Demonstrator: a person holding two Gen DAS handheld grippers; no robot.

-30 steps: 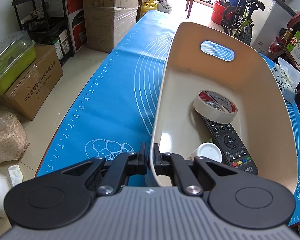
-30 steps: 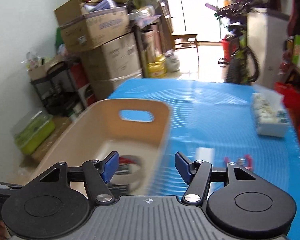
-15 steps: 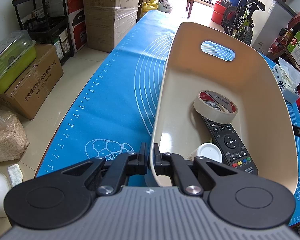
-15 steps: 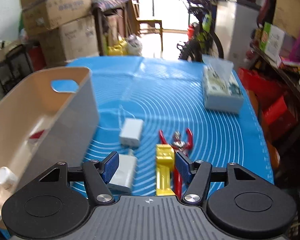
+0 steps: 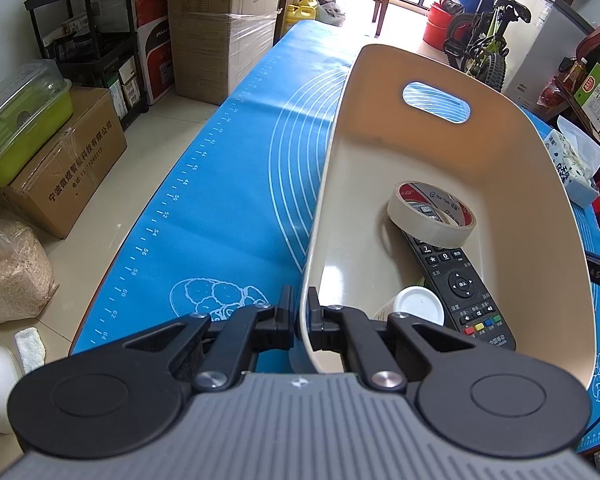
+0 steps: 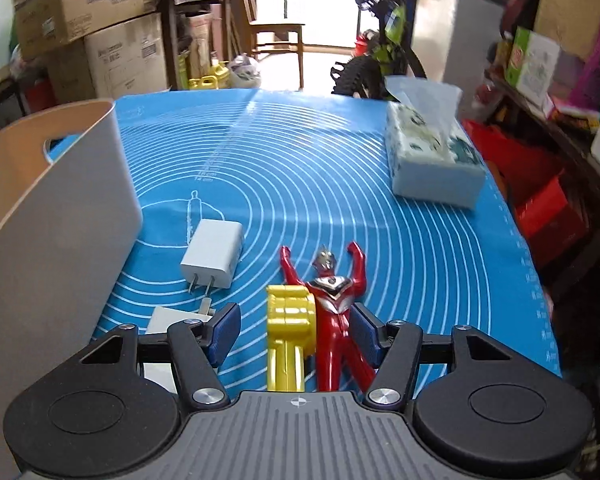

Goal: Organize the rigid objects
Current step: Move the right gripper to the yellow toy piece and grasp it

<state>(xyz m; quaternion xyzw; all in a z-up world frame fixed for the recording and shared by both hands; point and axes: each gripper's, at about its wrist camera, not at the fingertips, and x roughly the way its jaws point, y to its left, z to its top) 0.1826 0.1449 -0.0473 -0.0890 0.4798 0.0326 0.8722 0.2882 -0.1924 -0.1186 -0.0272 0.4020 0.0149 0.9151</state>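
My left gripper [image 5: 299,312] is shut on the near rim of the beige bin [image 5: 540,208], which stands on the blue mat. Inside lie a tape roll [image 5: 430,214], a black remote [image 5: 464,292] and a white-capped bottle [image 5: 414,306]. My right gripper [image 6: 296,330] is open and low over the mat, with a yellow toy [image 6: 290,322] and a red hero figure [image 6: 334,308] lying between its fingers. A white charger [image 6: 214,256] and a second white adapter [image 6: 162,320] lie to the left, beside the bin's wall [image 6: 60,220].
A tissue pack [image 6: 432,160] sits at the mat's far right. The blue mat [image 6: 300,160] ends at the table edge on the right. Cardboard boxes [image 5: 60,168], a green tub and a sack stand on the floor to the left.
My right gripper swung right from over the bin and lowered toward the mat, so the yellow toy and red figure now lie between its fingers. The left gripper and bin stayed still.
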